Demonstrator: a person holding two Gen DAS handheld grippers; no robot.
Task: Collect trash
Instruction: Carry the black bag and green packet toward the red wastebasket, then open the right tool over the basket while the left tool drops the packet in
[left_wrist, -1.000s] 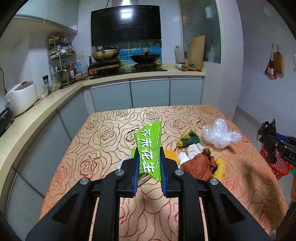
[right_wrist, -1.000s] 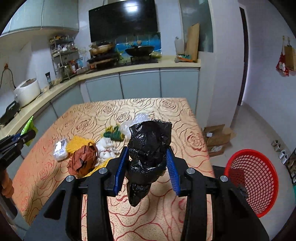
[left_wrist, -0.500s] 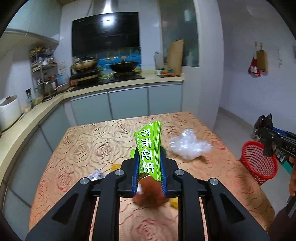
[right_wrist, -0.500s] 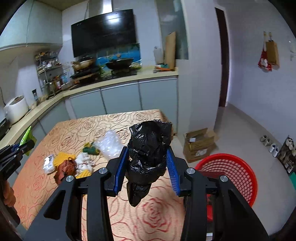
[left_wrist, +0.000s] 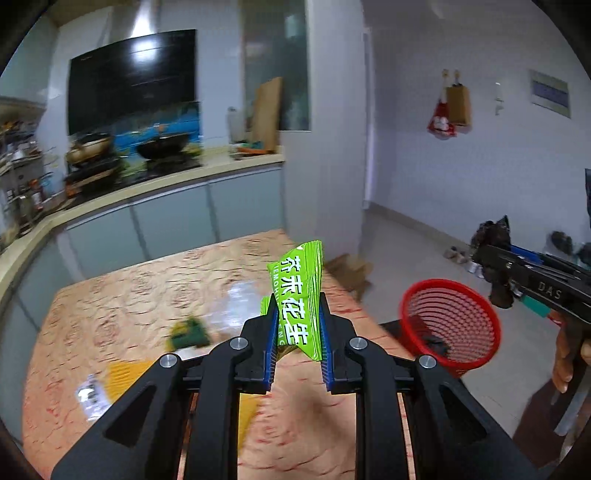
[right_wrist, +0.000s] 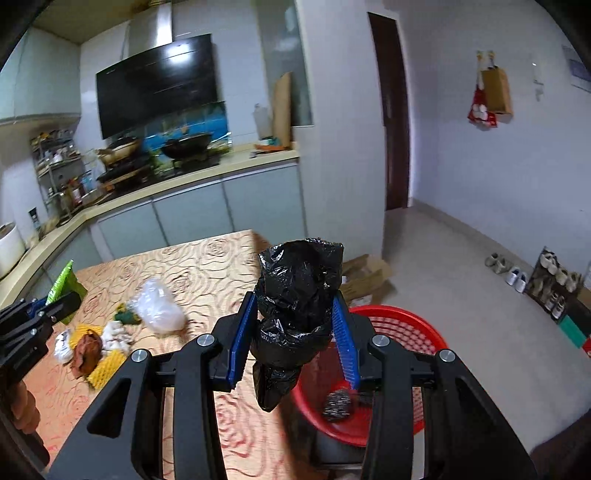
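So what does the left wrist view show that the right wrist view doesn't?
Only the left wrist view shows the green snack wrapper's printed face up close, clamped in the left claw. Only the right wrist view shows the steel wool ball in the red basket, the clear plastic bag sharply, and shoes by the wall. Both show the basket, the table and the black bag in the right claw.

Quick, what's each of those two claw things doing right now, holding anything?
Left gripper: closed on the green snack packet.
Right gripper: closed on the black plastic bag.
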